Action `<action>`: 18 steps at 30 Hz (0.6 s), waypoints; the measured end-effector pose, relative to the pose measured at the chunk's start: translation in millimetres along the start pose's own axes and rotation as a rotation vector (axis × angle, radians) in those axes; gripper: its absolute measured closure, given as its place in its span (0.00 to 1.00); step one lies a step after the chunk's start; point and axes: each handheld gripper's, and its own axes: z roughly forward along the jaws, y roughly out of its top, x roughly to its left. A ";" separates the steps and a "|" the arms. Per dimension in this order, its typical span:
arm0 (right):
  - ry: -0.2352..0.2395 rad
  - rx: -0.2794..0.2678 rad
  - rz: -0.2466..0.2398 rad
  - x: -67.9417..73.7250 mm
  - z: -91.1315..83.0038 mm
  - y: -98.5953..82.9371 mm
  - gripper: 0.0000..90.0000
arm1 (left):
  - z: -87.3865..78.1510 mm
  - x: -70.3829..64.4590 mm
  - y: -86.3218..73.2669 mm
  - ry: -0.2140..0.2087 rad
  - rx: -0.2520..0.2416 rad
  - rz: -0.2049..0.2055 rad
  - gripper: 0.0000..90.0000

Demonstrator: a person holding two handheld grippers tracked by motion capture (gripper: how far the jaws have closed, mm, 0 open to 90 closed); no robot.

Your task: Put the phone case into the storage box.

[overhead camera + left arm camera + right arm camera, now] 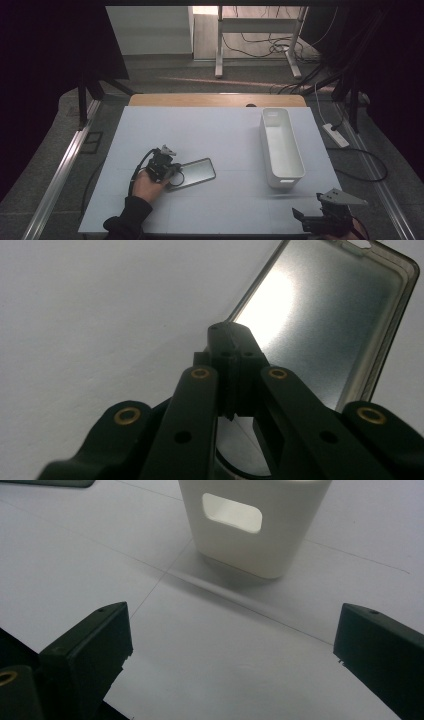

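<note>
High view: left gripper clamped on near end of dark phone case, left-centre of worktop; white bin along right edge.
Left gripper view: jaws closed on case rim.
Right gripper view: right gripper spread wide, nothing held, bin ahead.

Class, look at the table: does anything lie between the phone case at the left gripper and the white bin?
Nothing visible does. The left gripper is shut on the near end of the phone case, and only bare white table lies between the case and the white bin.
</note>
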 end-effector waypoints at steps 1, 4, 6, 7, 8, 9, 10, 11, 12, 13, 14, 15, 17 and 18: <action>0.000 0.000 0.000 0.0 0.0 0.0 0.02 | -0.6 1.9 -0.2 -0.003 0.006 -0.001 0.99; 0.000 -0.001 -0.001 0.3 0.2 -0.1 0.02 | -1.6 4.4 -0.1 0.004 0.011 -0.005 0.99; 0.001 0.000 -0.001 0.1 0.0 -0.1 0.02 | -1.6 5.6 -0.2 0.005 0.004 -0.020 0.99; 0.002 0.000 0.000 0.0 -0.1 -0.1 0.02 | -2.2 7.1 -0.3 0.010 0.009 -0.018 0.99; 0.002 0.000 0.000 -0.1 -0.2 -0.1 0.02 | -2.3 7.9 -0.2 0.015 0.007 -0.024 0.99; 0.003 0.000 0.000 -0.3 -0.2 -0.1 0.02 | -2.8 9.3 -0.1 0.019 0.012 -0.025 0.99; 0.003 0.000 0.000 -0.3 -0.1 -0.1 0.02 | -2.9 9.9 0.0 0.026 0.009 -0.031 0.99; 0.003 -0.001 0.000 -0.3 -0.1 -0.1 0.02 | -3.4 11.6 0.0 0.032 0.014 -0.026 0.99; 0.003 -0.001 0.000 -0.3 -0.1 0.0 0.02 | -3.4 12.2 0.2 0.031 0.011 -0.037 0.99; 0.004 0.000 0.000 -0.2 0.0 0.0 0.02 | -3.4 13.7 0.3 0.035 0.013 -0.036 0.99; 0.003 0.000 0.000 -0.2 0.1 0.1 0.02 | -2.8 14.5 0.7 0.034 0.007 -0.041 0.99; 0.003 0.000 0.000 -0.1 0.1 0.1 0.02 | -2.8 15.8 1.6 0.036 0.016 -0.035 0.99; 0.003 0.001 -0.001 0.0 0.2 0.2 0.02 | -1.6 17.6 3.7 0.044 0.014 -0.039 0.99; 0.003 0.001 -0.001 0.0 0.3 0.3 0.02 | -0.8 19.0 4.8 0.046 0.011 -0.039 0.99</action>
